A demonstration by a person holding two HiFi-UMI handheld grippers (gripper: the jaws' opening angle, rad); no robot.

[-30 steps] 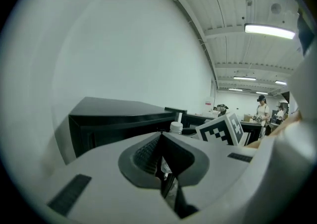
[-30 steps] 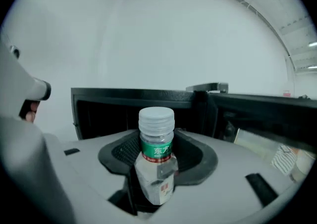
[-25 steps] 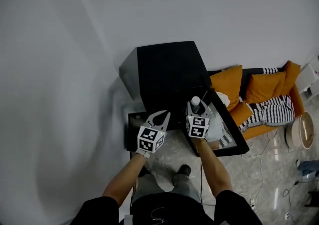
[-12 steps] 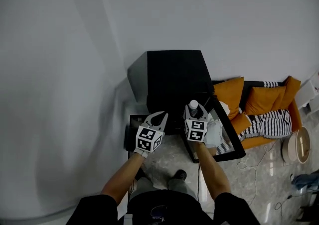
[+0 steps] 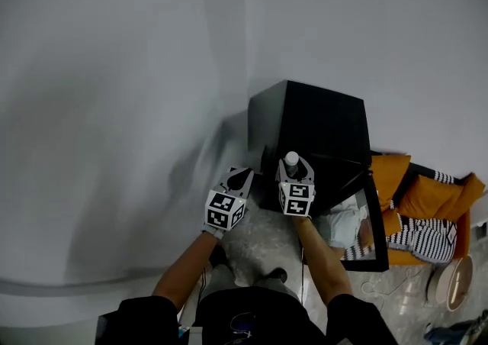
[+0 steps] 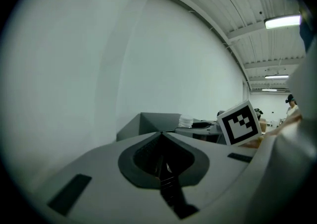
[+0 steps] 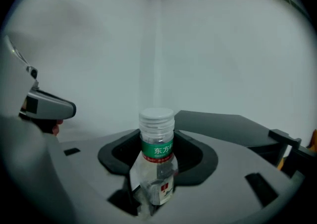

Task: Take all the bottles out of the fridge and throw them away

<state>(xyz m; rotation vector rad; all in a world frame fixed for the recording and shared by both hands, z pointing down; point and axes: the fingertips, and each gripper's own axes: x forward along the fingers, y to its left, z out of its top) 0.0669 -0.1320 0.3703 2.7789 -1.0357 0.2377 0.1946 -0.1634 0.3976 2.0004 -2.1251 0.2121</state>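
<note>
Right gripper [image 5: 294,170] is pinching the bottle [image 7: 156,154] by its body. The bottle is standing upright, cap up, already outside and just in front of the black fridge [image 5: 320,128]. Left gripper [image 5: 238,177] is hovering off the fridge's left corner, jaws pressed together, empty.

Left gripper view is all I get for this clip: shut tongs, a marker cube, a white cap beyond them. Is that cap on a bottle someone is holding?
Observer: Yes. The right gripper has its tongs closed on a clear bottle with a green label band.
Operator: Is the fridge shut?
Observer: No. In the head view the black fridge has its door swung open to the right.
Operator: Anything else nearby?
Observer: An orange sofa stands beyond the open door.
</note>
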